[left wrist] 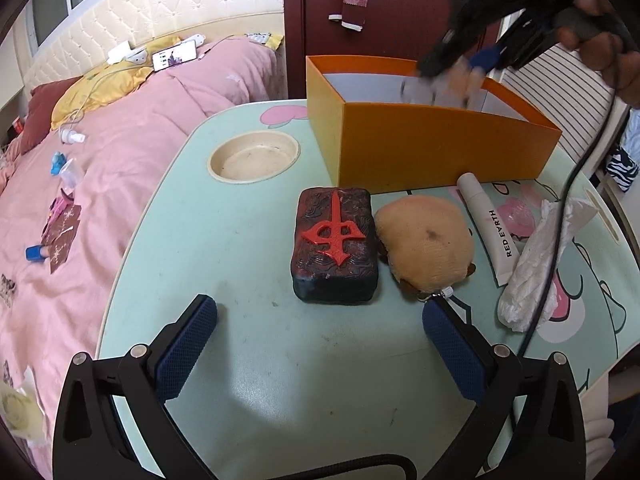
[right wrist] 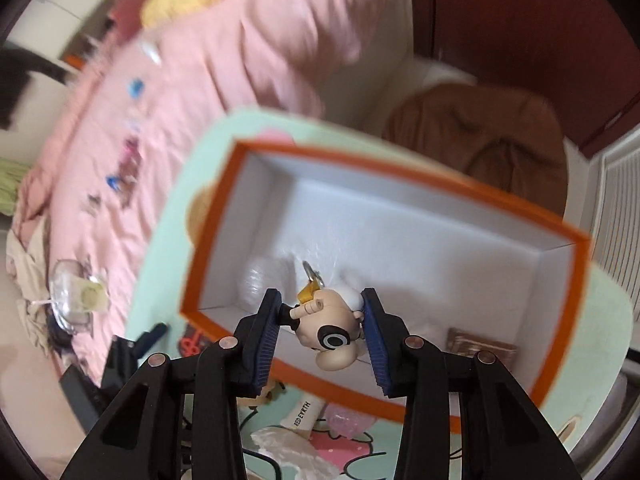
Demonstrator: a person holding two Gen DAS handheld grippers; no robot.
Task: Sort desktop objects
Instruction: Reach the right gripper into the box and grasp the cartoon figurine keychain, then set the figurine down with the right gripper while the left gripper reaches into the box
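My right gripper [right wrist: 320, 296] is shut on a small beige figurine keychain [right wrist: 328, 320] and hangs over the open orange box [right wrist: 400, 172], near its front wall. In the left wrist view the right gripper [left wrist: 460, 64] is a blur above the orange box [left wrist: 420, 140]. My left gripper [left wrist: 320, 312] stands wide open and holds nothing, low over the mint table [left wrist: 240, 360]. Just beyond its fingertips lie a dark block with a red symbol [left wrist: 335, 244] and a tan plush [left wrist: 426, 246]. A white tube [left wrist: 490, 228] and crumpled tissue [left wrist: 540, 264] lie to the right.
The box holds a brown item [right wrist: 480, 348] and something clear [right wrist: 260, 280]. A round recess [left wrist: 254, 156] sits in the table's far left. A black cable [left wrist: 560, 220] crosses the tissue. A pink bed [left wrist: 100, 180] strewn with small things lies left of the table.
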